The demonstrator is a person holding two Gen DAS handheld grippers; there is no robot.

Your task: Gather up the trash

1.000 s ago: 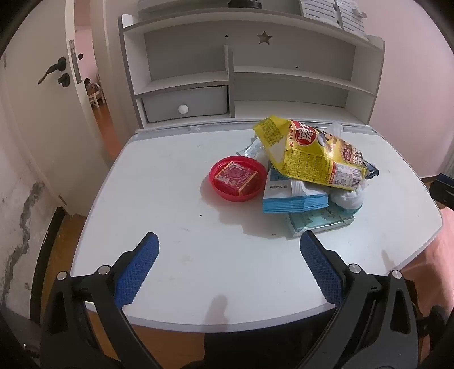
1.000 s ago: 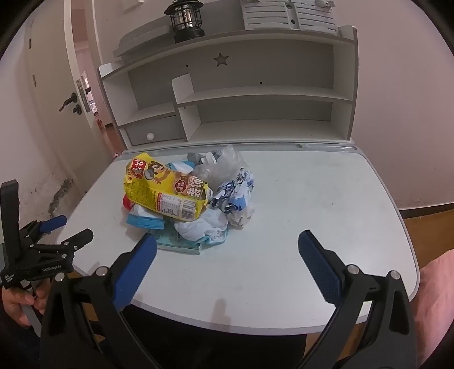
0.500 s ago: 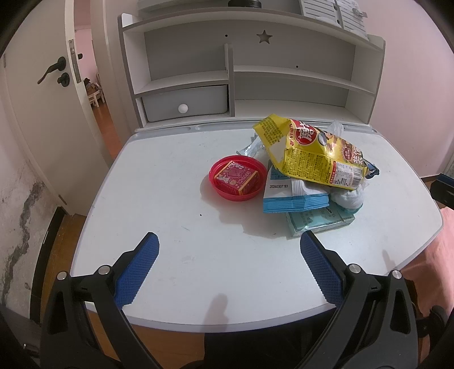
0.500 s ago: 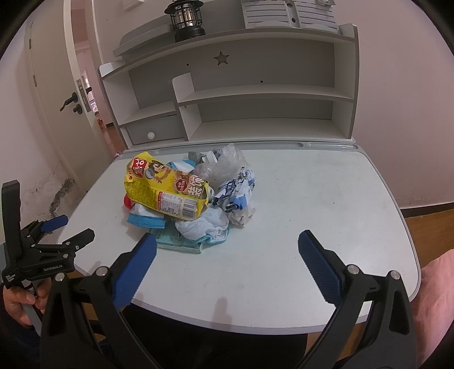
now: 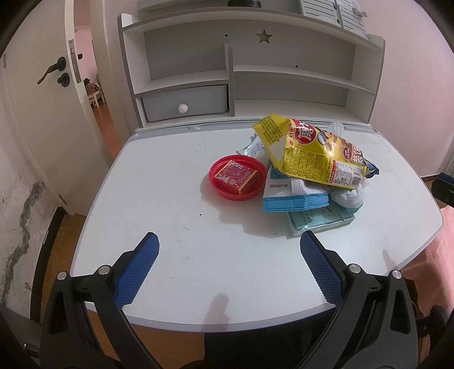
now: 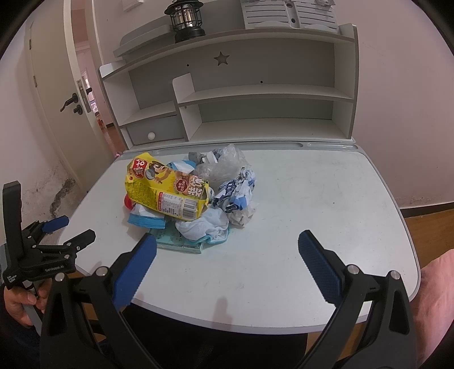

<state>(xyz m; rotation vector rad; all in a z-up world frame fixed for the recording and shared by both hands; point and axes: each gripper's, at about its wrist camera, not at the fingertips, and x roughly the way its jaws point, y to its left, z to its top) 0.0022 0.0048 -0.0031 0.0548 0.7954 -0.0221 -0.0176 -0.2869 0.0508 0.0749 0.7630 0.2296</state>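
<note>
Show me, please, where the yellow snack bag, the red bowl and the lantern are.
yellow snack bag (image 5: pixel 317 159), left wrist view, middle of its printed face.
red bowl (image 5: pixel 217 187), left wrist view, its near left rim.
lantern (image 6: pixel 185 20), right wrist view, its glass body.

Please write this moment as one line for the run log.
phase: before first pick | left tool: open, nothing held | right tool: open, nothing held | trash pile: on desk, untouched

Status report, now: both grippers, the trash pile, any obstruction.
Left gripper and right gripper: jaws open, empty, short of the pile. Yellow snack bag tops the trash heap, untouched. Nothing blocking the approach.
</note>
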